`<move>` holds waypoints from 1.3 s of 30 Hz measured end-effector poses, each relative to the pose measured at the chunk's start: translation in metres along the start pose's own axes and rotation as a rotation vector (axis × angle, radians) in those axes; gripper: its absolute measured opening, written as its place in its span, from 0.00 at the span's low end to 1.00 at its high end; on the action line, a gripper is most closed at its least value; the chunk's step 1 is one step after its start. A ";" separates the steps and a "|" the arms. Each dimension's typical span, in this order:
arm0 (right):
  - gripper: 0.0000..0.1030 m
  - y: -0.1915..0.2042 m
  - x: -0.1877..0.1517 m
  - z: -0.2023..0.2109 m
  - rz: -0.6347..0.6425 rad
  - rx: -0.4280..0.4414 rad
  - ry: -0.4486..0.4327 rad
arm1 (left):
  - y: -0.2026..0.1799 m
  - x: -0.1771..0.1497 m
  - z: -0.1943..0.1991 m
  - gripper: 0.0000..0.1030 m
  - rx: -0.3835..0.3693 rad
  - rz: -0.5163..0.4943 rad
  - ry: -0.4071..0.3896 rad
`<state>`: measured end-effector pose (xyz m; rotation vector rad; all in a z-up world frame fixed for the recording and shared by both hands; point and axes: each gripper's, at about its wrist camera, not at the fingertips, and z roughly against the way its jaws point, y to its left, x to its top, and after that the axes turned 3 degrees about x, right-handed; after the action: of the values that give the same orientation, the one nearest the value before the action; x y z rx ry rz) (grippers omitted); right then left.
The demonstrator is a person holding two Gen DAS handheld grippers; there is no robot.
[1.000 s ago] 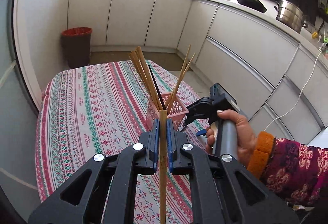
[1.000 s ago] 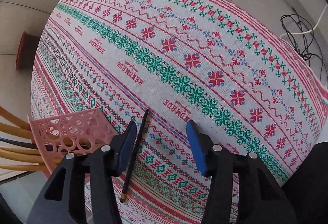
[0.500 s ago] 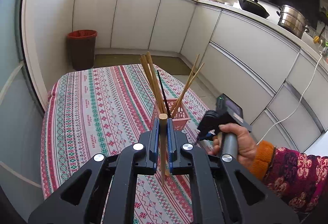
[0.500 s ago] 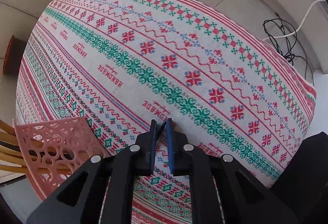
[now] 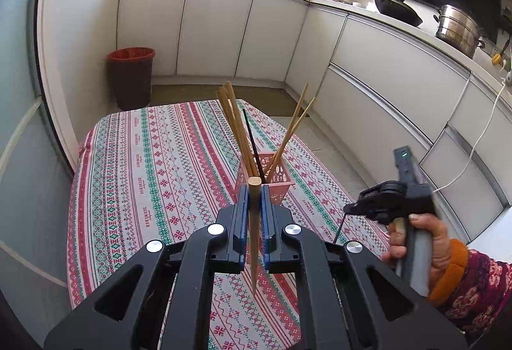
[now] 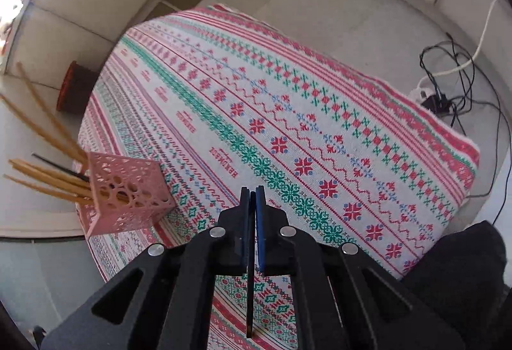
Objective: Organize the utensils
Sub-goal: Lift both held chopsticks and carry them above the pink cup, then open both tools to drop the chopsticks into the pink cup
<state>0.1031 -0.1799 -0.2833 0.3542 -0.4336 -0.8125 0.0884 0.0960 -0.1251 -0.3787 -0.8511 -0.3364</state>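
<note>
On table, near edge: pink basket (image 5: 272,177) is the landmark, standing upright on the patterned cloth (image 5: 153,164), so sticks can drop in from above.
Basket contents: several wooden chopsticks (image 5: 235,132) and one black chopstick (image 5: 252,142) already inside, leaning on the walls, tips fanned out.
Left tongs (image 5: 255,215): clamped on a wooden chopstick (image 5: 255,222), just on the near side of the basket, blunt end toward the basket and thin tip hanging below the jaws; held near its thick end, probably for aiming at the opening.
Right tongs (image 6: 252,215): closed on a second black chopstick (image 6: 250,292), thin, runs through the jaws and out below; off the cloth, to the right of the basket.
Right hand (image 5: 425,241): wrapped round the handle, seen right of the basket in the left view.
Why two held: likely one stick per hand to drop both in.
Task state, my read: these two are the only ones seen outside the basket.
Risk: thin black stick may swivel in the pinch.
</note>
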 end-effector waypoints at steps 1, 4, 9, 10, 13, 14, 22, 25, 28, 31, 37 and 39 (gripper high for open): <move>0.04 0.007 -0.005 0.012 0.043 0.009 -0.029 | -0.004 0.000 0.001 0.06 0.006 -0.006 -0.001; 0.04 0.020 -0.019 0.049 0.158 0.041 -0.088 | -0.014 -0.002 0.006 0.06 0.015 -0.014 -0.006; 0.04 0.026 -0.031 0.102 0.315 0.070 -0.157 | -0.027 -0.010 0.019 0.06 0.034 0.025 -0.025; 0.04 0.028 -0.035 0.111 0.335 0.075 -0.170 | -0.029 -0.011 0.022 0.06 0.040 0.030 -0.026; 0.04 0.033 -0.036 0.141 0.379 0.114 -0.213 | -0.037 -0.005 0.029 0.06 0.071 0.024 -0.033; 0.04 0.037 -0.035 0.151 0.384 0.128 -0.226 | -0.039 -0.001 0.032 0.06 0.081 0.021 -0.040; 0.04 0.077 -0.006 0.235 0.442 0.259 -0.365 | -0.058 0.057 0.055 0.06 0.145 -0.040 -0.134; 0.04 0.093 0.010 0.258 0.451 0.297 -0.398 | -0.062 0.079 0.055 0.06 0.152 -0.042 -0.165; 0.04 0.106 0.023 0.270 0.464 0.312 -0.425 | -0.067 0.099 0.051 0.06 0.155 -0.044 -0.188; 0.04 0.121 0.036 0.278 0.479 0.310 -0.448 | -0.068 0.116 0.044 0.06 0.156 -0.045 -0.209; 0.04 0.145 0.057 0.264 0.482 0.307 -0.434 | -0.066 0.140 0.020 0.06 0.159 -0.030 -0.209; 0.04 0.153 0.060 0.255 0.494 0.296 -0.424 | -0.062 0.142 0.009 0.06 0.156 -0.018 -0.200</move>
<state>0.1064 -0.1625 0.0197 0.3277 -1.0010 -0.3315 0.1431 0.0259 0.0022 -0.2621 -1.0697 -0.2497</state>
